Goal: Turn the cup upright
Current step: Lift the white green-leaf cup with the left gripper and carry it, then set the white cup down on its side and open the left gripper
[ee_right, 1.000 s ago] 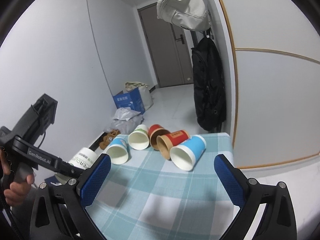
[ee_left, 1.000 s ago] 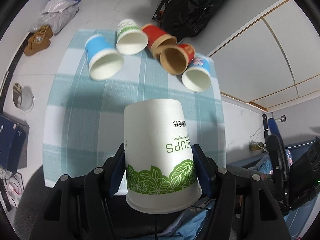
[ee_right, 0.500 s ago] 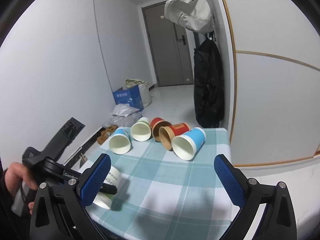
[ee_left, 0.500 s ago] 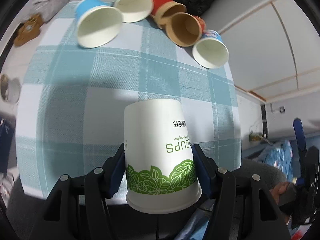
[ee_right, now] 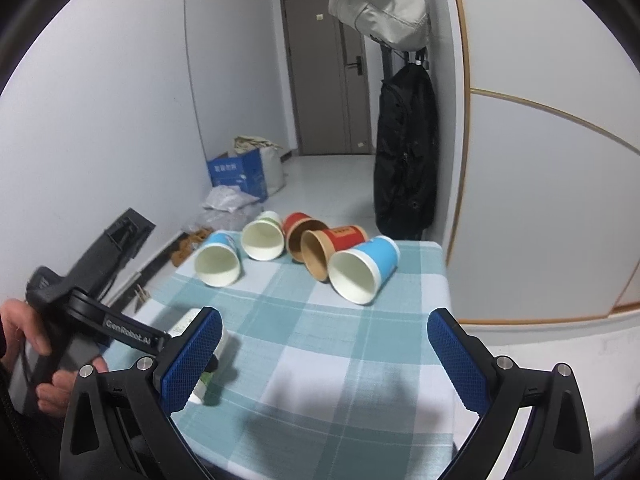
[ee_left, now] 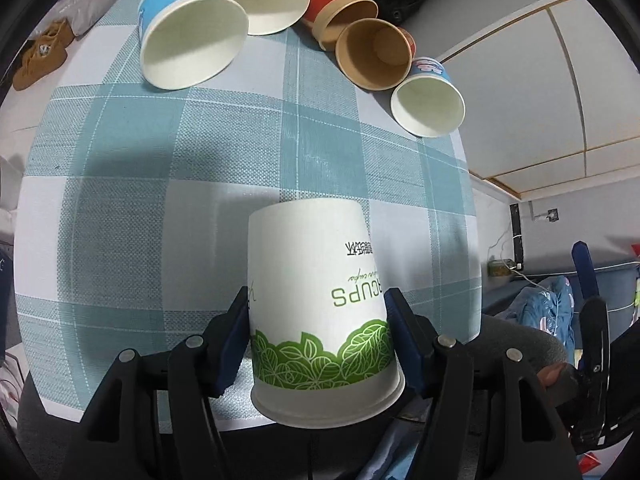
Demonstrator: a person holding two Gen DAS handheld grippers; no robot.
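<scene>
- Left wrist view: we saw the left gripper [ee_left: 320,336] clamped on the white leaf cup [ee_left: 316,288], base toward the checked tablecloth [ee_left: 160,184].
- Right gripper [ee_right: 320,364] gaped, empty, beside that cup.
- We judged placement underway; next: seat base flat, release.

Home hallway: door [ee_right: 324,76], hung backpacks [ee_right: 404,152], shoes [ee_left: 38,58].

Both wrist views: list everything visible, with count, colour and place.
Green-leaf cup: 1, white with green print, held near the table's front edge.
Blue cups: 2, blue, lying on their sides at the ends of the far row.
White-green cup: 1, on its side, far row.
Red cups: 2, red with brown insides, on their sides, far row.
Tablecloth: 1, teal-and-white check, over the table.
Backpacks: 1 black, 1 beige above it, hanging by the door.
Blue box: 1, on the floor.
Left gripper: closed on the green-leaf cup.
Right gripper: open, holding nothing.
</scene>
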